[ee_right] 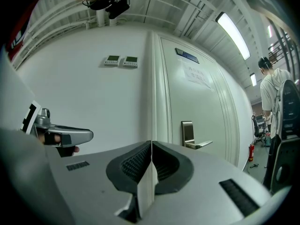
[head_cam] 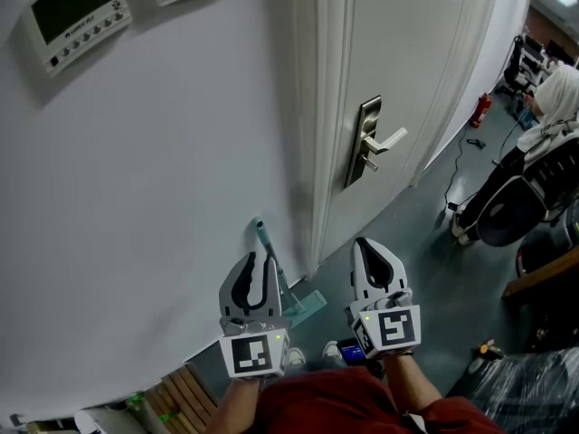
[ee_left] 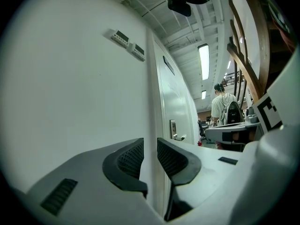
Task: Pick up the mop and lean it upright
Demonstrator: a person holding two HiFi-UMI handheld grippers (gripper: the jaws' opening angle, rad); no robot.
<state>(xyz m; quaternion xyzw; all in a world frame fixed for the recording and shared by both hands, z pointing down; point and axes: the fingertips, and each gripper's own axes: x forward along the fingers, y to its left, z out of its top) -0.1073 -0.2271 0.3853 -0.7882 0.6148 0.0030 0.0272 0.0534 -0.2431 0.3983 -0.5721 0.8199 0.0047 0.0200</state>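
Observation:
The mop leans against the white wall by the door frame. Its teal handle slants down to a flat, see-through teal head on the floor. My left gripper hovers in front of the handle's upper part, which hides the middle of the handle. In the left gripper view its jaws stand a narrow gap apart, with only wall and door frame showing between them. My right gripper is beside it, to the right of the mop, its jaws pressed together on nothing.
A white door with a metal lever handle is right of the mop. Two control panels hang on the wall. A seated person and a red fire extinguisher are far right. Wooden slats lie at the bottom left.

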